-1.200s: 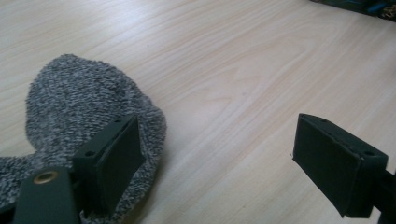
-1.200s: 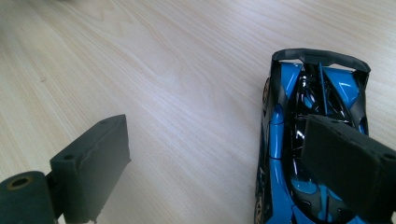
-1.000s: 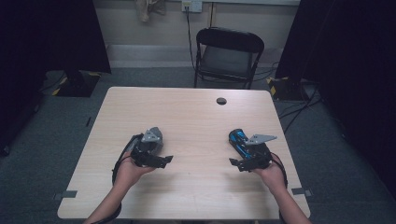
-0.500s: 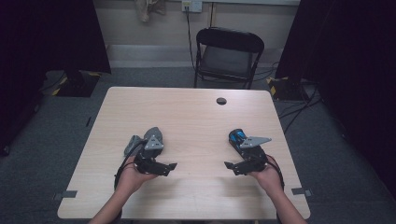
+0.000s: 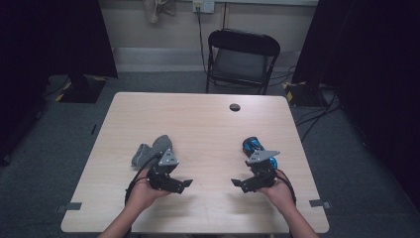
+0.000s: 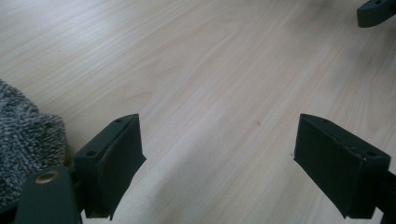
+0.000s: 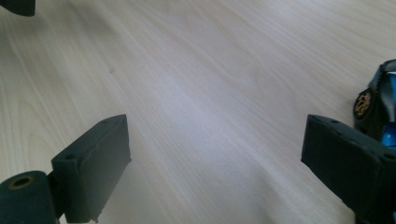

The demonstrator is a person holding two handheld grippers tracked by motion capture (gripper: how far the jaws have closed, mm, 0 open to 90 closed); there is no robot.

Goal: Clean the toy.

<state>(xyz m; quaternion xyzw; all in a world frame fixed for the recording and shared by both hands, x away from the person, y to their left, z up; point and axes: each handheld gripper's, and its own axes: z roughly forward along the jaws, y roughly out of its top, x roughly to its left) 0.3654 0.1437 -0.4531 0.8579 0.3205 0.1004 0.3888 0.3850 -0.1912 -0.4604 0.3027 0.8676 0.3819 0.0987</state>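
A grey knitted cloth [image 5: 148, 151] lies bunched on the wooden table [image 5: 208, 124], just behind my left gripper [image 5: 181, 185]. In the left gripper view the cloth [image 6: 23, 149] lies beside the left jaw, outside the gap. My left gripper [image 6: 219, 140] is open over bare wood. A blue toy car [image 5: 252, 146] sits behind my right gripper [image 5: 238, 184]. In the right gripper view the car [image 7: 379, 100] shows past the right jaw. My right gripper [image 7: 219, 135] is open with nothing between its jaws. The two grippers point toward each other near the front edge.
A round black cable hole [image 5: 235, 107] sits near the table's far edge. A black folding chair [image 5: 242, 54] stands beyond the table. Dark curtains hang on both sides. Cables run on the floor at the right.
Both hands have drawn back toward the near edge and turned their jaws inward. The grey cloth and the blue car now show more fully behind the grippers.
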